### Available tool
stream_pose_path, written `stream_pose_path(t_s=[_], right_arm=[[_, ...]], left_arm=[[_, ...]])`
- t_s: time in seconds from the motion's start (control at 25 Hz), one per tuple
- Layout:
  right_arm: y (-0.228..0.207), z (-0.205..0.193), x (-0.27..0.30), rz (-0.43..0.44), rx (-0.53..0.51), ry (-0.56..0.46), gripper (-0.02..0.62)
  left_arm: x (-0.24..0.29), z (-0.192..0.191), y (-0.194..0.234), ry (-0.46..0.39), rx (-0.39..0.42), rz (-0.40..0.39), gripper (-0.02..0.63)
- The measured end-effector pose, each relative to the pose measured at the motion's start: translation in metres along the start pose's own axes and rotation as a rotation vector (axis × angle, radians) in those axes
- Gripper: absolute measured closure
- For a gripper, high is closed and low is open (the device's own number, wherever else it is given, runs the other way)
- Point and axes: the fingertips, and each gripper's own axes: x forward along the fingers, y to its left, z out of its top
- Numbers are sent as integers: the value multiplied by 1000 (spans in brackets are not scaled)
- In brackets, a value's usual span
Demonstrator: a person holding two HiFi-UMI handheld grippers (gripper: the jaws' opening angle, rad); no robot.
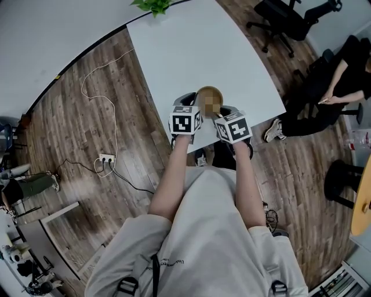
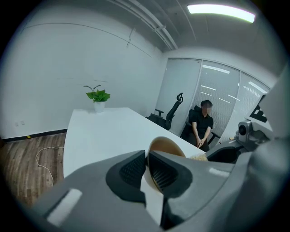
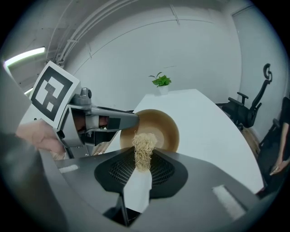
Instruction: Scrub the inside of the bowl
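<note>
The tan bowl (image 1: 209, 94) is held tilted near the white table's (image 1: 197, 52) front edge, its opening turned toward my right gripper. My left gripper (image 1: 195, 103) is shut on the bowl's rim (image 2: 166, 146), one jaw inside and one outside (image 2: 147, 170). My right gripper (image 1: 222, 111) is shut on a pale fibrous scrubber (image 3: 144, 148), whose tuft sticks up from the jaws (image 3: 142, 166) in front of the bowl's inside (image 3: 164, 127). Whether the tuft touches the bowl is unclear. The left gripper's fingers (image 3: 129, 118) show at the bowl's left rim.
A small potted plant (image 2: 98, 96) stands at the table's far end. Black office chairs (image 1: 284, 17) and a seated person (image 1: 333, 87) are to the right. A power strip with cable (image 1: 106, 158) lies on the wooden floor at the left.
</note>
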Motion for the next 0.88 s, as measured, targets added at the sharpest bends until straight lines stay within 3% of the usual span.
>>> stream_pose_path(t_s=[0.2, 0.36, 0.44, 0.68, 0.76, 0.88], right_arm=[[-4, 8, -4, -10, 30, -51, 488], [-29, 22, -21, -103, 95, -142, 488], [-40, 33, -36, -110, 144, -197, 488], [-48, 62, -62, -63, 200, -282, 488], [-41, 64, -59, -42, 186, -274, 488], [-31, 59, -48, -19, 158, -226, 488]], left_arm=[[3, -3, -6, 14, 50, -1, 590], [9, -1, 13, 50, 223, 76, 591], [11, 3, 19, 67, 359, 99, 591], [11, 6, -34, 28, 948, 45, 591], [9, -1, -55, 1, 1074, 20, 591], [7, -8, -80, -35, 1178, -7, 591]])
